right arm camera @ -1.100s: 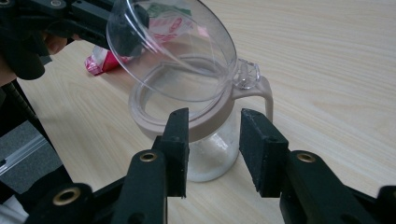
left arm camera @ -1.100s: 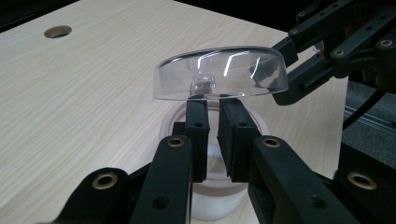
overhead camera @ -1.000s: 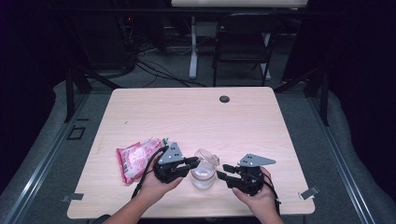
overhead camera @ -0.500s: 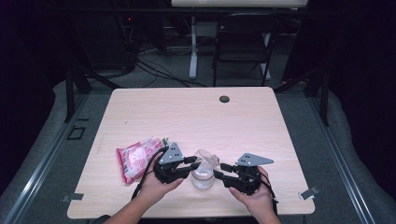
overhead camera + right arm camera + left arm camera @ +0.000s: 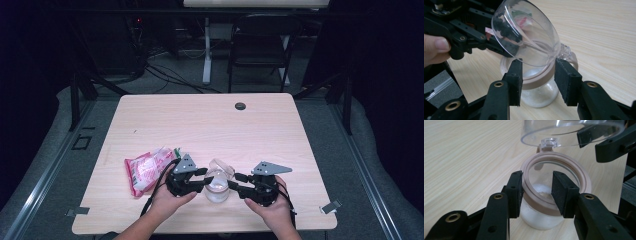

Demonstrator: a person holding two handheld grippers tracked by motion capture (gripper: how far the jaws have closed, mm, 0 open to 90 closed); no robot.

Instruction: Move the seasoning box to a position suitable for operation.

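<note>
One clear glass jar (image 5: 216,189) stands upright on the table (image 5: 200,125) — domed lid (image 5: 222,167) swung up. Left gripper (image 5: 204,179) jaws, just been opening, straddle its tan rim (image 5: 556,165); right gripper (image 5: 234,181) clasps the collar.

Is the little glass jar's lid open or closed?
Open. The clear domed lid is flipped up on its hinge, tilted above the small glass jar's tan rim, so the mouth is uncovered.

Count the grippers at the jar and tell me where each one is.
2. The left gripper is at the left of the jar, its jaws astride the jar's rim, having just been opening. The right gripper is at its right, jaws flanking the collar under the open lid.
</note>
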